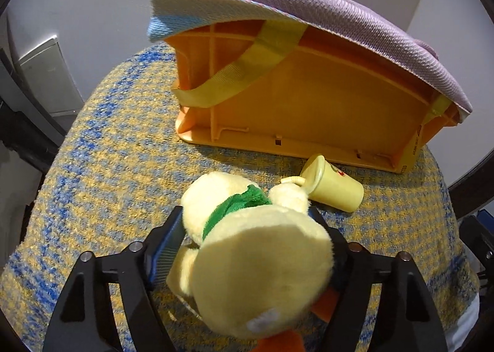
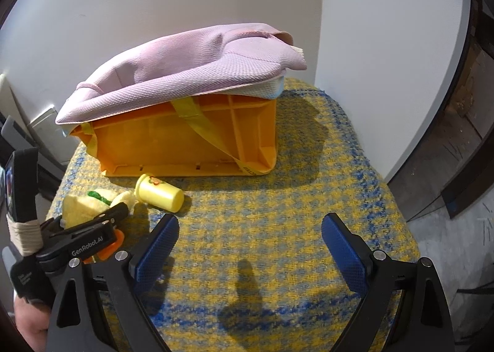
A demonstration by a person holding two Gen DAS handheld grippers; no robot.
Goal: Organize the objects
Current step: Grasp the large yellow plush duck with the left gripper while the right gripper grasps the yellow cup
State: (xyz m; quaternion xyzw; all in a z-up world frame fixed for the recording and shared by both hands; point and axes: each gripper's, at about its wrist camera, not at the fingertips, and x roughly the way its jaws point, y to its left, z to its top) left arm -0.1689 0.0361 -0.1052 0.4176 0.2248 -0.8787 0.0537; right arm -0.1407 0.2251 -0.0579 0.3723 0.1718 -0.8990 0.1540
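Observation:
My left gripper (image 1: pixel 247 222) is shut on a pale yellow plush duck (image 1: pixel 253 247) with a green scarf and orange feet, held just above the woven cushion. A yellow toy cup (image 1: pixel 332 183) lies on its side just beyond the duck, in front of an orange plastic crate (image 1: pixel 308 105) tipped on its side, with a yellow strap and a pink cloth (image 1: pixel 324 9) draped over it. My right gripper (image 2: pixel 250 237) is open and empty over the cushion. In its view the cup (image 2: pixel 160 193), duck (image 2: pixel 89 200), left gripper (image 2: pixel 92 228) and crate (image 2: pixel 185 142) lie to the front left.
Everything rests on a round cushion (image 2: pixel 293 197) woven in yellow, blue and grey, whose edges drop off on all sides. A white wall stands behind the crate. A grey box (image 1: pixel 43 74) sits on the floor at far left, bare floor at right.

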